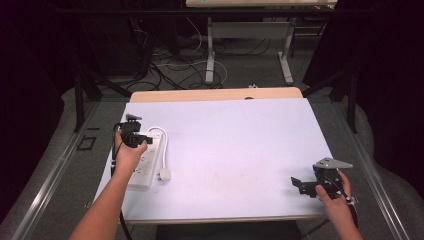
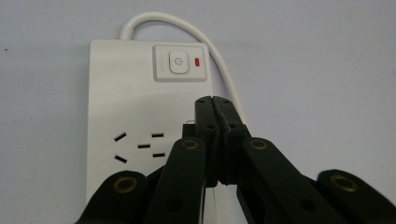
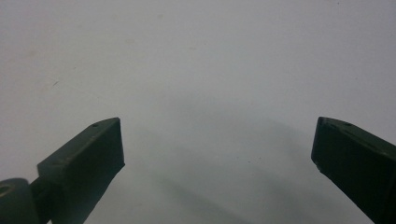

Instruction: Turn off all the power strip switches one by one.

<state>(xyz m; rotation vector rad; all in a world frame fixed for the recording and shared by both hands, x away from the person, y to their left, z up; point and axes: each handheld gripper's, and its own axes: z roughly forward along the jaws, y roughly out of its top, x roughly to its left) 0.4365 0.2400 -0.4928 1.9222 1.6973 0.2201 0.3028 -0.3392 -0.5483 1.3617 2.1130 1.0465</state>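
A white power strip (image 1: 146,162) lies at the table's left edge, its white cord (image 1: 162,140) looping to a plug (image 1: 164,174) beside it. In the left gripper view the power strip (image 2: 126,93) shows a power button (image 2: 178,62) with a red lamp (image 2: 197,61) and socket holes below. My left gripper (image 2: 215,102) hovers over the strip, jaws pressed together with nothing between them; in the high view the left gripper (image 1: 145,139) points right above the strip's far end. My right gripper (image 1: 299,186) rests near the front right corner, and its jaws (image 3: 219,149) stand wide apart over bare white surface.
A white sheet covers the wooden table (image 1: 215,94). Cables (image 1: 170,65) and another table's metal legs (image 1: 210,55) lie on the floor beyond. Dark frame rails (image 1: 55,170) run along both sides.
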